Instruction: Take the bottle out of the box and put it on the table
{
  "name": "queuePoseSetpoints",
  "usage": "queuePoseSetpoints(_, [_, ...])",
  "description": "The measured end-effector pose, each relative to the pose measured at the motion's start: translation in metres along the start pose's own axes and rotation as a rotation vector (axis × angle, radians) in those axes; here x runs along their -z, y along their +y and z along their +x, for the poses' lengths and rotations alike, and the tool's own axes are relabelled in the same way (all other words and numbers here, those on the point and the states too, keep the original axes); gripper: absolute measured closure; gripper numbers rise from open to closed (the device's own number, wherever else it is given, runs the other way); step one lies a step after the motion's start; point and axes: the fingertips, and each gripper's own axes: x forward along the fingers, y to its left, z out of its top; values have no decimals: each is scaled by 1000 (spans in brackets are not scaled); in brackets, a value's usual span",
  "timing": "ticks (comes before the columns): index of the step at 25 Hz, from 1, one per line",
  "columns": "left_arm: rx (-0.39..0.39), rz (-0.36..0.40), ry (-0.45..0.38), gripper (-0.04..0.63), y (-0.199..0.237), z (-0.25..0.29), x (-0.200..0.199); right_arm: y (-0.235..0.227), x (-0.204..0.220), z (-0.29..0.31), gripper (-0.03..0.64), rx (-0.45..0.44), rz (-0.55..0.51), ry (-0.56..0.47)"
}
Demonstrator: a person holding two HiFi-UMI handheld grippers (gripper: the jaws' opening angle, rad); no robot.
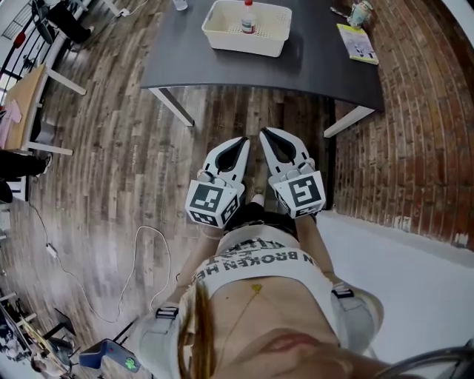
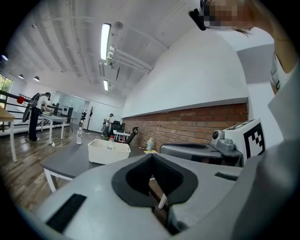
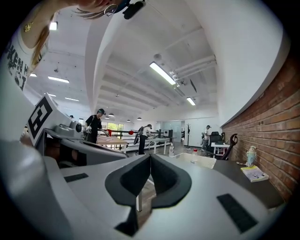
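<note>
Bottle stands upright inside wht box on dark tbl.

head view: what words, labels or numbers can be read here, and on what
"IN BROKEN HE", upside down, partly hidden: person's white shirt.
Yellow booklet on the dark table: print too small.
Clear bottle in the cream plastic box: label too small.
White cubes with black squares: marker patterns, no words.

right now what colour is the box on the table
Cream white box, on the dark grey table; the head view shows it best.
</note>
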Motion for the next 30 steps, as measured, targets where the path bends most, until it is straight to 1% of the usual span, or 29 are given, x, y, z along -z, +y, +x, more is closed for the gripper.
queuePoseSetpoints(5, [15,-20,1,591,29,23,-8,-17,-4,29,608,26,32,-19])
queuePoseSetpoints(11, [65,0,-16,591,74,69,-30,-45,-12,82,608,60,10,-23])
queuePoseSetpoints(16, [88,5,-22,591,110,102,-44,-65,-17,128,608,64,-1,-22])
queuePoseSetpoints(23, [92,4,-4,591,155,125,-53,-76,-16,179,609,59,10,-11])
queuePoseSetpoints(30, [94,-9,19,591,185,136,-50,-82,-6,207,607,69,29,15])
